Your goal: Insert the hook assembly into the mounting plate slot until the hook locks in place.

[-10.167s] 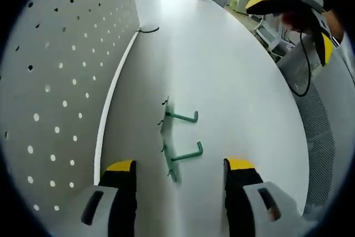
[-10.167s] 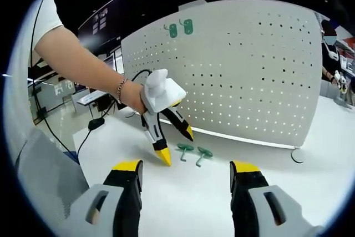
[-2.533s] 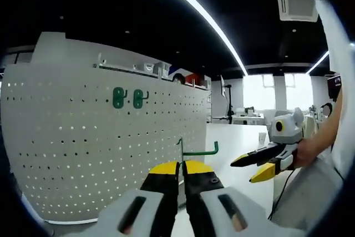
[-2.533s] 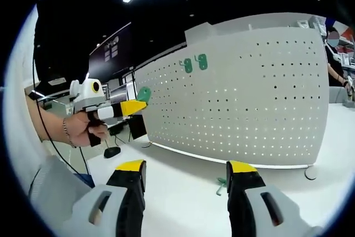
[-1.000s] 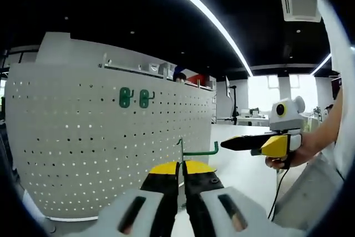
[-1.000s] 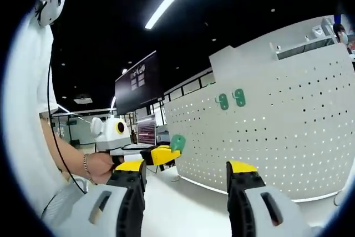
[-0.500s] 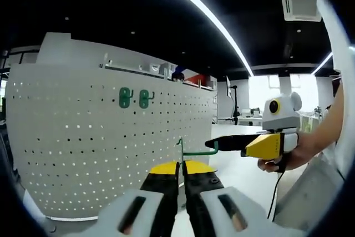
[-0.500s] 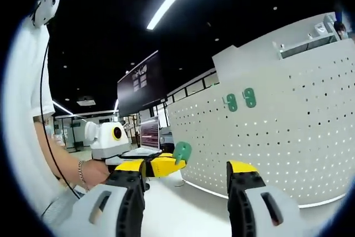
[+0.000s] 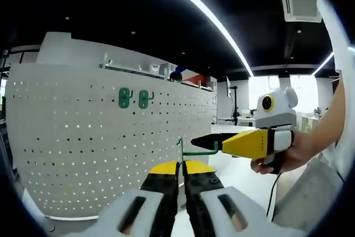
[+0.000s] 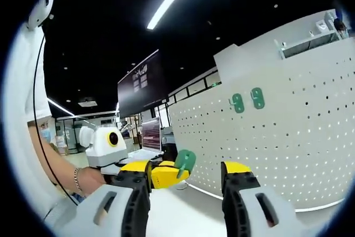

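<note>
1. Left gripper [image 9: 181, 166] pinched on green hook [image 9: 191, 151], held before pegboard [image 9: 83, 148].
2. Right gripper [image 10: 186, 177] jaws spread, hook's plate [image 10: 184, 162] between them.
3. Two hooks [image 9: 135, 97] hang high on pegboard.

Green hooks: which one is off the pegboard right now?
The green hook clamped in the left gripper, held in the air. The two other hooks hang side by side high on the pegboard.

You're in an open-plan office: dark ceiling with strip lights [image 9: 216, 23], a ceiling AC unit [image 9: 299, 1], wall screen [image 10: 138, 84], white desk [image 9: 244, 165].
</note>
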Demonstrator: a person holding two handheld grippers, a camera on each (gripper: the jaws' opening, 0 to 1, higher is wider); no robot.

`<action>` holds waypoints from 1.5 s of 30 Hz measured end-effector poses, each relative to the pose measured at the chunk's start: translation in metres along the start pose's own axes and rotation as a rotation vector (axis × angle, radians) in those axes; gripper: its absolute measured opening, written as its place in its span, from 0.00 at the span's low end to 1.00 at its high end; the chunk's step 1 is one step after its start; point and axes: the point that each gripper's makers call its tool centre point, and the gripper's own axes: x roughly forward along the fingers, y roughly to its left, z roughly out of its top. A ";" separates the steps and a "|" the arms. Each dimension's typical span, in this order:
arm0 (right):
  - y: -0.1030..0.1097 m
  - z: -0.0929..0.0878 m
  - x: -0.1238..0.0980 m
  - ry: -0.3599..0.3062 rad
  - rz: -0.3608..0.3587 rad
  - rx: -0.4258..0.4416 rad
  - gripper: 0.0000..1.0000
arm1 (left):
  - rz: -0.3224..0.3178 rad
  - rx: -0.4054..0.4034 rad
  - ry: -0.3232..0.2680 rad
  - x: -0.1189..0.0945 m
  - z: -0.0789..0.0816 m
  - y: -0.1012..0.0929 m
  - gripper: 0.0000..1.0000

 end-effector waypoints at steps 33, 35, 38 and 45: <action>0.002 -0.005 0.008 0.045 -0.015 0.026 0.07 | -0.003 -0.010 -0.009 0.004 0.002 -0.006 0.02; 0.002 -0.005 0.008 0.042 -0.015 0.032 0.07 | -0.004 -0.008 -0.009 0.005 0.002 -0.007 0.02; 0.002 -0.007 0.008 0.047 -0.014 0.023 0.05 | -0.001 -0.006 -0.007 0.004 0.002 -0.007 0.02; 0.002 -0.007 0.008 0.038 -0.017 0.019 0.04 | 0.008 -0.017 -0.010 0.004 0.001 -0.008 0.02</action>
